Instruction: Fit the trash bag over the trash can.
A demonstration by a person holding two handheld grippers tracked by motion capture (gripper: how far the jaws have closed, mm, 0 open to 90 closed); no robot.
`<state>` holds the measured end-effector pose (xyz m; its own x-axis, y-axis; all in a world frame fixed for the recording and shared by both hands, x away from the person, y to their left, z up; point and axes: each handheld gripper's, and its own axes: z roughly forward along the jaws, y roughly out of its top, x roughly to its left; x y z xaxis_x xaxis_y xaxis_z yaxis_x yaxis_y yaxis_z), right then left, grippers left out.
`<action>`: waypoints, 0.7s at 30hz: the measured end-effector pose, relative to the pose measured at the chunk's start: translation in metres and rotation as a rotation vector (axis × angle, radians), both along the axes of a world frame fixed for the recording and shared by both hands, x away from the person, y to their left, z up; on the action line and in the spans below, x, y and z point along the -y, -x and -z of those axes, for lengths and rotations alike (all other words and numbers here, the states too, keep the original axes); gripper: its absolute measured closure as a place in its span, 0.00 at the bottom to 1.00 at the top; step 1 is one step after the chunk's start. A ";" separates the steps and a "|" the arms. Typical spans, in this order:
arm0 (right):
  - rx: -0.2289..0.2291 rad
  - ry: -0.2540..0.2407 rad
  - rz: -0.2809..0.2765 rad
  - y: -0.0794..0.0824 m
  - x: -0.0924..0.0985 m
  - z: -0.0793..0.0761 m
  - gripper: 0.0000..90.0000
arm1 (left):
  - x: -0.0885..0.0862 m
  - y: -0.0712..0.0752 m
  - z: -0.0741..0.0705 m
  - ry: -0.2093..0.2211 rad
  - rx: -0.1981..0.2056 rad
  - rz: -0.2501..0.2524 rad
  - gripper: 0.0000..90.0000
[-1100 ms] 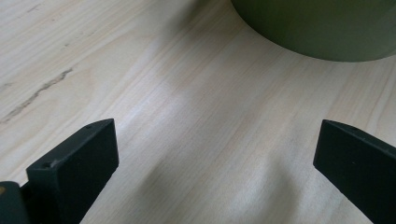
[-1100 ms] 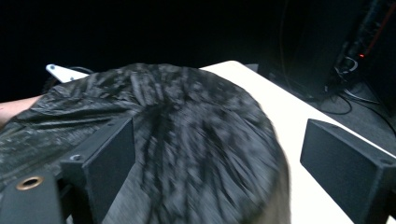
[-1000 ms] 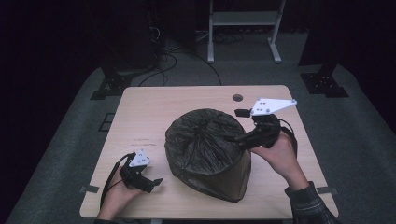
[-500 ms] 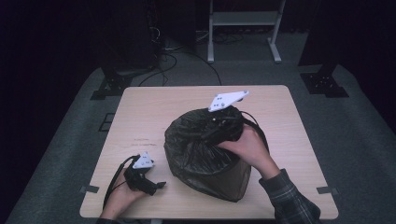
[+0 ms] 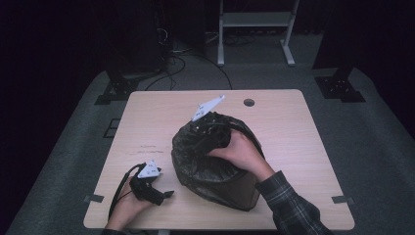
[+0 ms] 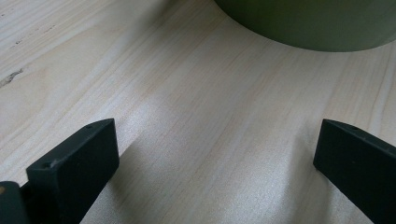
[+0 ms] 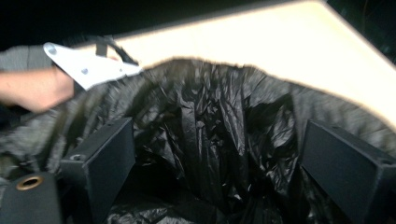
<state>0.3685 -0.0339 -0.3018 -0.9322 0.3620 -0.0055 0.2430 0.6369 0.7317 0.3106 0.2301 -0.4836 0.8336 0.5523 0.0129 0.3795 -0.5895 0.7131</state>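
- The wooden table [image 5: 293, 127] carries a bin lined with a black bin bag [image 5: 205, 166], standing near the front edge, its lower right side hidden by the sleeve
- The right gripper [image 7: 219, 163] sits over the crumpled bag, jaws wide, nothing between them; this view is blurred
- The left gripper [image 5: 169, 194] rests low on the table just left of the bin, jaws spread wide

Pale wooden table [image 5: 161, 117]; bin lined with black bag [image 5: 215, 166] stands on it; left gripper [image 5: 159, 192] rests near front-left corner
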 end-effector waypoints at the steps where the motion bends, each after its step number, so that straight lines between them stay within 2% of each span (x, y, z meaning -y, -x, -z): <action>1: -0.004 0.018 0.000 -0.001 -0.002 0.001 0.10 | 0.000 0.000 0.000 0.001 -0.001 -0.001 0.00; 5: -0.041 0.059 -0.009 -0.005 -0.009 0.007 0.10 | 0.001 0.000 0.000 0.002 -0.001 0.000 0.00; 11: -0.089 0.182 0.008 -0.009 -0.015 0.020 0.10 | 0.002 0.000 0.000 0.001 -0.002 0.006 0.00; 16: -0.122 0.260 0.009 -0.011 -0.018 0.028 0.10 | 0.002 0.001 0.000 -0.001 -0.001 0.009 0.00; 18: -0.111 0.254 0.010 -0.010 -0.018 0.027 0.10 | 0.002 0.000 0.000 -0.001 -0.001 0.010 0.00; 21: -0.068 0.191 0.028 -0.005 -0.012 0.015 0.10 | 0.002 0.000 0.000 -0.001 -0.001 0.010 0.00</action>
